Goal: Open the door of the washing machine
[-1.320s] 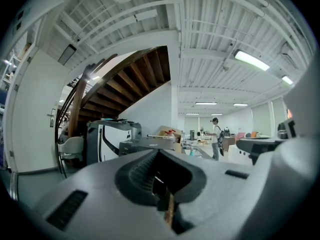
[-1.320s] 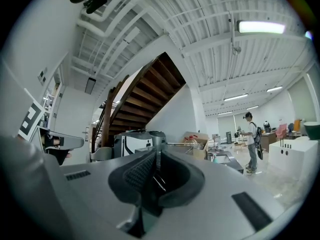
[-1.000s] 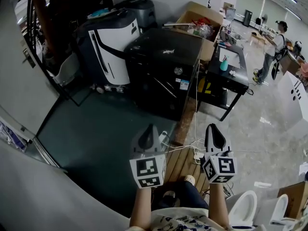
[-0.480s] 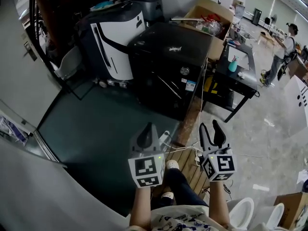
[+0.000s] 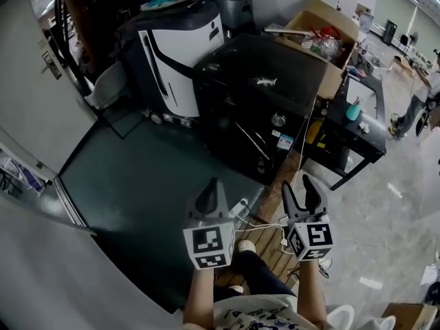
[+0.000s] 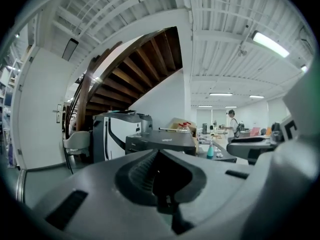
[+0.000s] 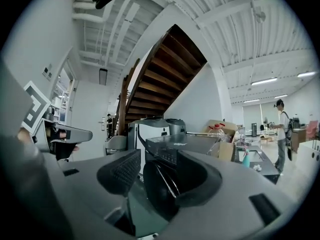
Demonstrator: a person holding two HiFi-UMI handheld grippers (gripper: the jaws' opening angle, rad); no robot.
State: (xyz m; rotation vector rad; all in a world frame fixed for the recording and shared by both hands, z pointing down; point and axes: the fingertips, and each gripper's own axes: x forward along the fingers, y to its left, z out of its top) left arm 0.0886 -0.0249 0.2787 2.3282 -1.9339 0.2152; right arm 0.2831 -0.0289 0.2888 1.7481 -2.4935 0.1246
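Observation:
The black washing machine [image 5: 258, 95] stands in the middle of the head view, its front face with the round door [image 5: 251, 143] turned toward me. The right gripper view shows that dark round door [image 7: 159, 186] straight ahead, framed between the jaws but well beyond them. My right gripper [image 5: 303, 188] is at the lower right; its jaws have just been opening and stand open with nothing between them. My left gripper [image 5: 208, 188] hangs beside it at the lower middle, shut and empty. The left gripper view has the machine [image 6: 160, 143] farther off.
A white and dark appliance [image 5: 175, 50] stands left of the machine, a cardboard box [image 5: 323, 29] behind it. A black table [image 5: 357, 129] with a teal bottle [image 5: 353, 110] is at the right. Cables and a power strip [image 5: 240, 208] lie on the wooden boards [image 5: 265, 243] below. A person [image 5: 426, 95] stands far right.
The right gripper's jaws went from shut to open. Both grippers moved forward toward the washing machine, which now sits nearer and lower in the head view.

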